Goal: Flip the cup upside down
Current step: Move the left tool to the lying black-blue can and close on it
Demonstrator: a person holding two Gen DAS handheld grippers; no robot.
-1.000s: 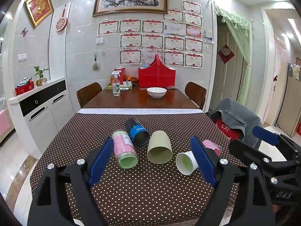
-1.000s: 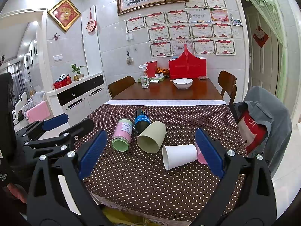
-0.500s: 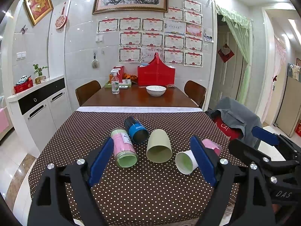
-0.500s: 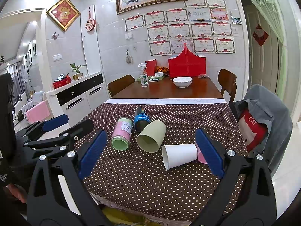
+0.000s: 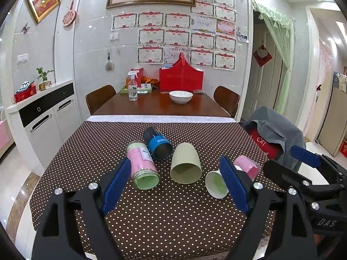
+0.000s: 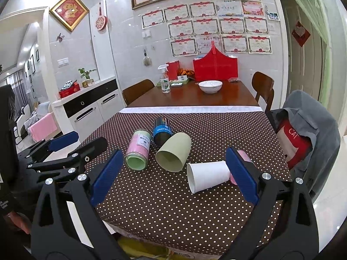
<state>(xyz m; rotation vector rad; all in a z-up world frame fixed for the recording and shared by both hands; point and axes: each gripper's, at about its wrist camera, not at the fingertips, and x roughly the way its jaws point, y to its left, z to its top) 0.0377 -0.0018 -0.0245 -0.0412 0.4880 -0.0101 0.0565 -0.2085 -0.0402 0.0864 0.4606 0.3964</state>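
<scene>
Nothing had shifted: both grippers, left gripper (image 5: 176, 186) and right gripper (image 6: 174, 174), stayed wide open, empty; 5 cups (image 6: 172, 155) still lay untouched.

Brown tablecloth (image 5: 173, 216) with white polka dots, pale green cup (image 5: 185, 165), white paper cup (image 6: 208, 178), pink cup (image 5: 246, 166) far right, pink jar (image 5: 143, 168) with green rim, black can (image 5: 158, 143) with blue band, blue-padded black grippers.
</scene>
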